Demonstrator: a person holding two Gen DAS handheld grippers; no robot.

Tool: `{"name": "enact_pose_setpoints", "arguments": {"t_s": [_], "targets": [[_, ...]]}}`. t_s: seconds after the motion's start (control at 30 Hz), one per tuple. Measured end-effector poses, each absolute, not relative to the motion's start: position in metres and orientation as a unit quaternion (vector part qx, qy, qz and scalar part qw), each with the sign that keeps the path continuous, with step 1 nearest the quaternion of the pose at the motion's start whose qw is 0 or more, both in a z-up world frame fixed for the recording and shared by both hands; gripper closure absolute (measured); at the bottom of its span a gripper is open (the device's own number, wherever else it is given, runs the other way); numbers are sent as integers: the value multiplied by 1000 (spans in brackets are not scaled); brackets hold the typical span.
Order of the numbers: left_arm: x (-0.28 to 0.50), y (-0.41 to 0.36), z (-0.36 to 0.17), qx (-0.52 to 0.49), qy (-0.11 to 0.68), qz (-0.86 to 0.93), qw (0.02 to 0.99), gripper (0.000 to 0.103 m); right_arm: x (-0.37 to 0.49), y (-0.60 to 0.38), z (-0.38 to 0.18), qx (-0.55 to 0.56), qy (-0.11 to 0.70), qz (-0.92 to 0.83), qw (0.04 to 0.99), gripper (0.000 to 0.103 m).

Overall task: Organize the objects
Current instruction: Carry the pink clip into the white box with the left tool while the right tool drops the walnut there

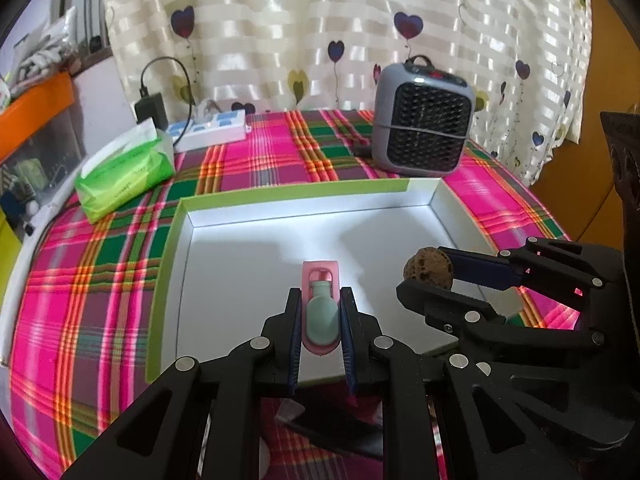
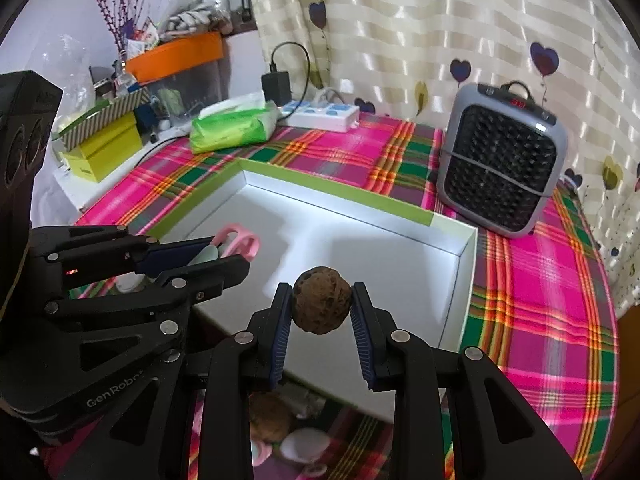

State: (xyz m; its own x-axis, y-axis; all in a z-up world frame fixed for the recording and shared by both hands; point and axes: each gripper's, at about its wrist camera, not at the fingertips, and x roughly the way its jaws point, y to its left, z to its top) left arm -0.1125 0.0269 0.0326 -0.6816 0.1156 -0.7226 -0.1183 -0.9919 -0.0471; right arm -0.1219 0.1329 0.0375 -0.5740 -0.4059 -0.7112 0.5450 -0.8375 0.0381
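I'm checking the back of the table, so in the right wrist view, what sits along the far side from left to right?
Yellow box → tissue pack → power strip → heater.

Table w/ pink-green plaid cloth (image 1: 256, 160). On it: open white box (image 1: 304, 196) w/ green rim, centre; grey heater (image 1: 424, 120) just behind box's far right corner; green tissue pack (image 1: 124, 172) far left; white power strip (image 1: 212, 130) beside pack.
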Motion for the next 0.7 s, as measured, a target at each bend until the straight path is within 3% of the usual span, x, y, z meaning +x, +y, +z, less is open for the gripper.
{"name": "enact_pose_setpoints", "arguments": {"t_s": [0.7], "targets": [[-126, 28, 19, -411, -7, 908, 85, 87, -140, 134, 19, 400, 97, -877, 249, 69]]}}
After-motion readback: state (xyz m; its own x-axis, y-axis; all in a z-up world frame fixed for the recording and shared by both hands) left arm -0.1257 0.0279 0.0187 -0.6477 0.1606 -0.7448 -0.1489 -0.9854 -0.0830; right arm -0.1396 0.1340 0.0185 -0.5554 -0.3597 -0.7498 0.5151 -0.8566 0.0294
